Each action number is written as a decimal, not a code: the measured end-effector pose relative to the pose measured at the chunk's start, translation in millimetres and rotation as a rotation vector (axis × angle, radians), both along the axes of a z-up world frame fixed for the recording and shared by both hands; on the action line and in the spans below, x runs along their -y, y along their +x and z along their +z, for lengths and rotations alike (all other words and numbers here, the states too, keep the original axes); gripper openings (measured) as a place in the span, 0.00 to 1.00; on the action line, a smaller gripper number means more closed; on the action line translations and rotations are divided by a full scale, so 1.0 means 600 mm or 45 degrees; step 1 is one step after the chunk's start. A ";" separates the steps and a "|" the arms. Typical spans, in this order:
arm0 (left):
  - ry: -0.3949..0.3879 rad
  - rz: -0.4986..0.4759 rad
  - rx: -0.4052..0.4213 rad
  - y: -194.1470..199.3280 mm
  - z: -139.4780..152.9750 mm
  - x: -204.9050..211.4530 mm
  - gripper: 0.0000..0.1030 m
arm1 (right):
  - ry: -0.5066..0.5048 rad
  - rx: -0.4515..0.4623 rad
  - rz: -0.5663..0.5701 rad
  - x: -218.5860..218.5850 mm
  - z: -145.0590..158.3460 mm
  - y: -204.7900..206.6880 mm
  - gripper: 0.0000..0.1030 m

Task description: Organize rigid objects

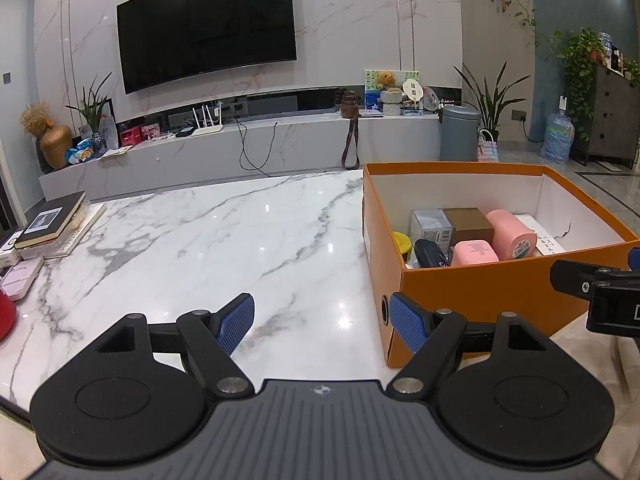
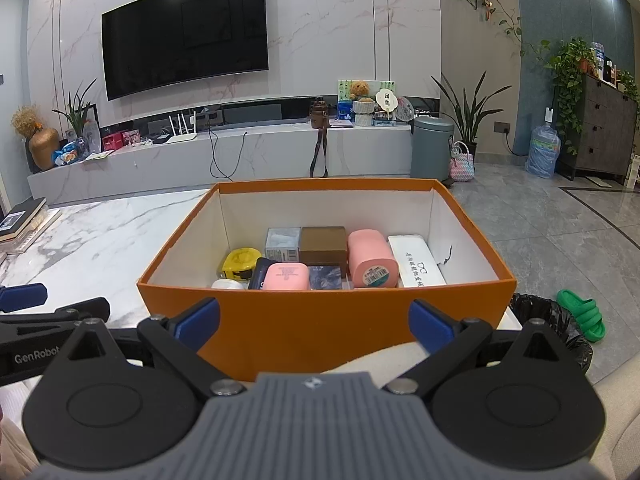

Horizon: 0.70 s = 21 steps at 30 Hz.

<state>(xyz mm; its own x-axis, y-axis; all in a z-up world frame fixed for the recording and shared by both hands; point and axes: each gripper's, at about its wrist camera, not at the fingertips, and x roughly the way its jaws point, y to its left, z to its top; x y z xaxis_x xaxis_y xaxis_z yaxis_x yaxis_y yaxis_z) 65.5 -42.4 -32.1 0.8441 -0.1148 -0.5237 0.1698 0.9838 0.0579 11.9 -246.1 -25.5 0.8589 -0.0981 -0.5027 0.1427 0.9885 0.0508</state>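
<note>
Both the left gripper (image 1: 322, 322) and right gripper (image 2: 314, 326) gape wide, empty, before the filled orange cardboard box (image 2: 320, 320) on the white marble table (image 1: 224, 240).

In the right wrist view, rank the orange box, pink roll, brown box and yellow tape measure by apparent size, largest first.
1. Orange box
2. Pink roll and brown box look about alike; not ranked.
3. Yellow tape measure, partly hidden.

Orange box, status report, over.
Both hand-held grippers open, empty. Orange box on marble table, items packed inside. Nothing in the way.
</note>
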 end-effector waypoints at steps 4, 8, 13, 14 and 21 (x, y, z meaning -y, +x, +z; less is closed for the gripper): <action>-0.001 -0.002 0.000 0.000 0.000 0.000 0.87 | 0.000 -0.001 0.000 0.000 0.000 0.000 0.96; -0.003 0.000 -0.001 0.000 0.000 0.000 0.87 | 0.000 -0.001 0.000 0.000 0.001 0.000 0.96; -0.003 -0.001 -0.002 0.000 0.001 -0.001 0.87 | 0.000 0.000 0.000 0.001 0.001 0.000 0.96; -0.003 -0.001 -0.001 0.000 0.001 -0.001 0.87 | 0.001 0.000 -0.001 0.001 0.001 -0.001 0.96; -0.008 -0.001 -0.003 0.000 0.000 -0.001 0.88 | 0.001 -0.001 -0.001 0.002 0.001 -0.001 0.96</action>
<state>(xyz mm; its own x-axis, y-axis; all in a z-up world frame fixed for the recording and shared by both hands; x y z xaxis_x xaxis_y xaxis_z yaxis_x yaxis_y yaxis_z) 65.3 -41.7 -31.8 0.8428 -0.1190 -0.5250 0.1710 0.9839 0.0515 11.1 -247.0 -24.7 0.8586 -0.0982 -0.5031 0.1431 0.9884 0.0513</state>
